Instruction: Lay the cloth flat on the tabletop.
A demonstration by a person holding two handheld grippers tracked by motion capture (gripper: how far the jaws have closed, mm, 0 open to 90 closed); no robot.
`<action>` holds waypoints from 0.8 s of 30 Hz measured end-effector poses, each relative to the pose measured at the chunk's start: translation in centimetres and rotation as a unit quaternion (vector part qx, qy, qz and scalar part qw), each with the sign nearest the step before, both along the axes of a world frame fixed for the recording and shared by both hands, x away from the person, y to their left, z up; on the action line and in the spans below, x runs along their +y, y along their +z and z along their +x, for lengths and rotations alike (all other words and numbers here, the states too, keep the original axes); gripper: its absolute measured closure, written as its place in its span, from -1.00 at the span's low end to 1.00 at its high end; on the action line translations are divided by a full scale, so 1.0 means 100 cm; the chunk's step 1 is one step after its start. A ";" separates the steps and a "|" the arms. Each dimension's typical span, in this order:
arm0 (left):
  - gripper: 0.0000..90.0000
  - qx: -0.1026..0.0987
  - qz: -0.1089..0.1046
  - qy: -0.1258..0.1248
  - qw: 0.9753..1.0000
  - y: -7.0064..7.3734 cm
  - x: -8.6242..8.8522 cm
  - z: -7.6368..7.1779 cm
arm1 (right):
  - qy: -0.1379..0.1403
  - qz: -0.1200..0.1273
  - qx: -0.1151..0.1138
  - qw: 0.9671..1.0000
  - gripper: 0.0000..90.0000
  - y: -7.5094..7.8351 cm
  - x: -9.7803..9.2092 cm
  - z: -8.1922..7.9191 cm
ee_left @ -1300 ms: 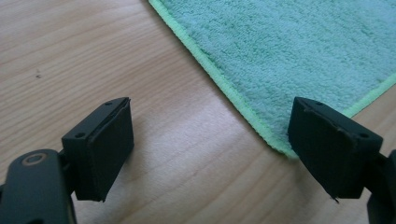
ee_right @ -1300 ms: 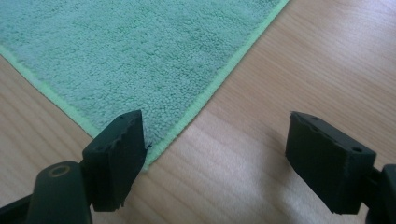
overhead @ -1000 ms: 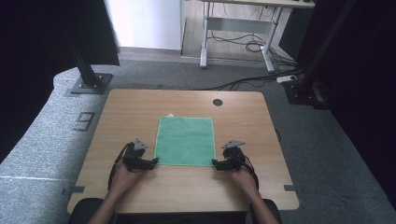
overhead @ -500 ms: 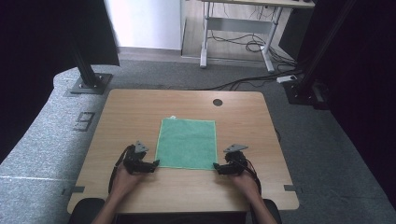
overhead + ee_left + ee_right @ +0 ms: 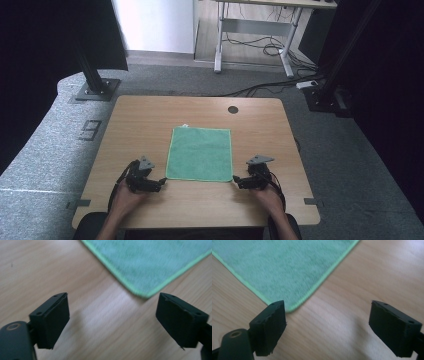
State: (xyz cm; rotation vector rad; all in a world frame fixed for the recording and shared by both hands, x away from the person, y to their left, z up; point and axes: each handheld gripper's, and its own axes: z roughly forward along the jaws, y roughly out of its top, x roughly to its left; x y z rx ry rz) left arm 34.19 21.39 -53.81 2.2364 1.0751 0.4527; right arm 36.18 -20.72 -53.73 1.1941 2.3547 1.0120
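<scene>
A green cloth [image 5: 201, 153] lies flat in the middle of the wooden table [image 5: 150, 120]. My left gripper [image 5: 163, 181] sits just off the cloth's near left corner, open and holding nothing. In the left gripper view that corner of the cloth [image 5: 147, 293] lies on the wood just ahead of the open left gripper [image 5: 113, 320]. My right gripper [image 5: 234, 179] is at the near right corner, also open and holding nothing. In the right gripper view the cloth's corner [image 5: 292, 308] lies beside the left one of the fingers [image 5: 269, 327] of the right gripper [image 5: 327, 327].
A round cable hole [image 5: 233, 109] sits near the table's far edge. Bare wood surrounds the cloth on all sides. Past the table there is grey carpet, a black stand foot [image 5: 95, 90] at the left and a desk frame with cables [image 5: 260, 45] beyond.
Both grippers have edged slightly toward the near edge of the table and settled at the cloth's near corners. The cloth has not moved.
</scene>
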 end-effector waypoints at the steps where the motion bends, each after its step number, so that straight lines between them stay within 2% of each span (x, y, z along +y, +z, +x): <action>1: -0.74 0.004 -0.001 -0.001 1.000 -0.001 0.002 -0.001 | -0.001 -0.003 0.004 1.000 -0.70 -0.002 -0.002 -0.001; 5: -0.76 0.013 -0.008 0.009 1.000 -0.004 0.010 -0.001 | -0.006 -0.015 0.020 1.000 -0.75 -0.009 -0.009 -0.001; 7: -0.79 0.019 -0.016 0.011 1.000 -0.006 0.013 0.001 | -0.008 -0.017 0.017 1.000 -0.80 -0.011 -0.010 -0.001; 11: -0.86 0.019 -0.016 0.008 1.000 -0.007 0.013 0.001 | -0.007 -0.021 0.013 1.000 -1.00 -0.014 -0.009 -0.001; 16: -1.00 0.015 -0.019 0.008 1.000 -0.010 0.013 0.002 | -0.006 -0.023 0.006 1.000 -1.00 -0.016 -0.009 -0.001; 24: -1.00 0.013 -0.020 0.010 1.000 -0.011 0.012 0.002 | -0.016 -0.012 -0.009 1.000 -1.00 -0.019 -0.010 -0.001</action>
